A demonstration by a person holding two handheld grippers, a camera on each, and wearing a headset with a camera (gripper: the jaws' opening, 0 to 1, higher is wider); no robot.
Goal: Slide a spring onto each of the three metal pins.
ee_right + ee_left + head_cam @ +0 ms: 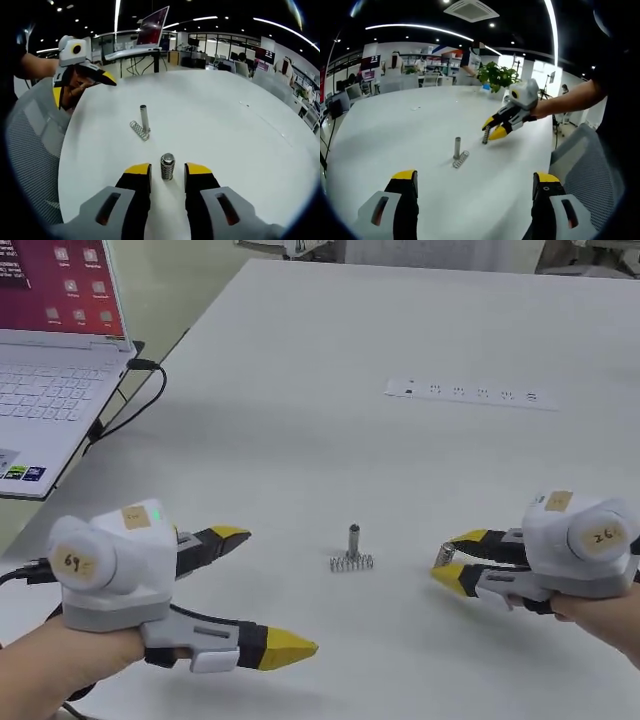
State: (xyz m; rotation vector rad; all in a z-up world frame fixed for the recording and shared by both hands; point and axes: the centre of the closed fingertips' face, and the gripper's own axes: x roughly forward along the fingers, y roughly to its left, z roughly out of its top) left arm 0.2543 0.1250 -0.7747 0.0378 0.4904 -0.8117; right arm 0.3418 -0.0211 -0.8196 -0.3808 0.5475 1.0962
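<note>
Head view: the left gripper (277, 590) gapes wide near a bare upright pin (353, 539), with a loose spring (351, 562) lying at its foot. The right gripper (446, 557) flanks a spring-clad pin (167, 166), its jaws slightly apart and clear of it.

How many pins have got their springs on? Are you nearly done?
One looks done: a pin with a spring on it stands on the table between the open fingers of the right gripper. Nothing is in hand; the left gripper is open and empty. Left to do: the bare pin needs the loose spring lying at its foot. I can see two pins, so not finished.
</note>
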